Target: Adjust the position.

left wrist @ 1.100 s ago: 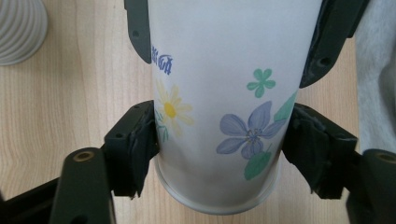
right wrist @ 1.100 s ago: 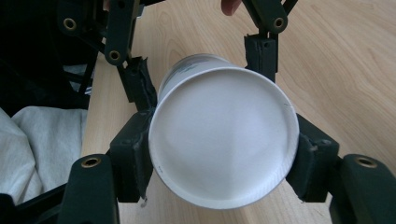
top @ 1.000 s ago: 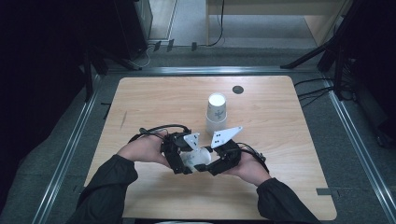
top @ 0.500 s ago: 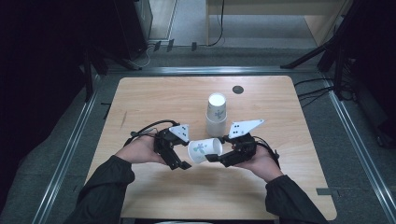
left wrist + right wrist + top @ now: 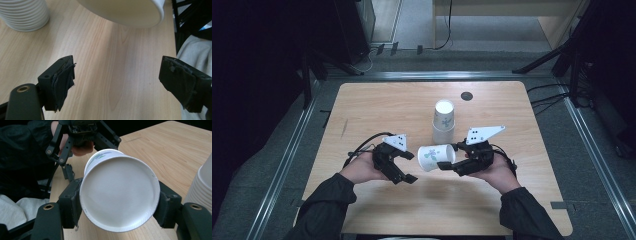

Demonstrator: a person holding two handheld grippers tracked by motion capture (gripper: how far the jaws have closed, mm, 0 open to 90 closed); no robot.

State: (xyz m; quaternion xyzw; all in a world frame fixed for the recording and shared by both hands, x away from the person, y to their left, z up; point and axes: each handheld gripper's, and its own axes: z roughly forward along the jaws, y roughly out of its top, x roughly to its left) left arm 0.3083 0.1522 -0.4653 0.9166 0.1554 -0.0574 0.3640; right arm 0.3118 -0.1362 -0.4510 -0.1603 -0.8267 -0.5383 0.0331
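Near the counter's front edge: I have both tongs hovering side by side over the wooden counter (image 5: 377, 100), a paper cup between them.

Right tongs (image 5: 447, 165): pinching a white paper cup (image 5: 436, 156) across its base end; in the right gripper view the two black jaws press on either side of the cup (image 5: 120, 195), whose flat bottom faces the camera.

Cup's attitude: lying on its side in the air, mouth turned toward my left tongs, a small green and purple print on its wall.

Left tongs (image 5: 407, 167): spread wide with nothing between them; in the left gripper view I see bare wood between the two padded jaws, and the held cup's rim (image 5: 130, 15) hangs just above and beyond them.

Gap: the cup's mouth stands just beside the left tongs without touching them.

Stack of cups (image 5: 444, 120): upright and mouth-down, near the middle of the counter, just behind the held cup; its ribbed rims show at the top left corner of the left gripper view (image 5: 25, 15) and at the right edge of the right gripper view (image 5: 202, 187).

Far edge: a small dark round disc (image 5: 467, 96) sits flush in the counter, behind the stack.

Hands: my dark sleeves come in over the front edge, one hand behind each gripper.
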